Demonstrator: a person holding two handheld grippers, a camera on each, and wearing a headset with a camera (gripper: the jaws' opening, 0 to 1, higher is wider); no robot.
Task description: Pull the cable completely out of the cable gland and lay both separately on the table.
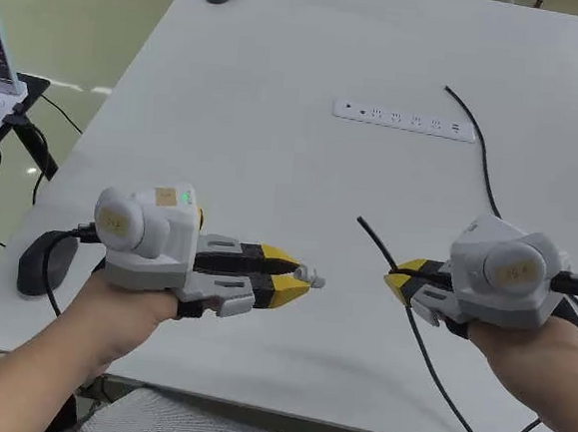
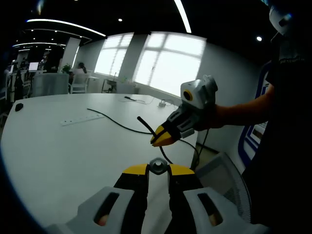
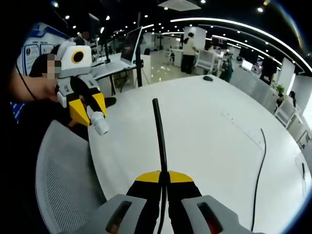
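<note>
The left gripper [image 1: 302, 276] hides most of the cable gland [image 1: 313, 277] between its fingers [image 1: 285, 293].

Cable [image 1: 429, 348] tail beyond the bottom edge

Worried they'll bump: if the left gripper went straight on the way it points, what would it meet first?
Probably the right gripper, or the cable it grips, which sit just past the gland held in the left gripper. Depth is unclear.

The small grey cable gland [image 1: 310, 277] is pinched at centre frame, apart from the thin black cable [image 1: 375, 240] slanting toward the lower right.
</note>
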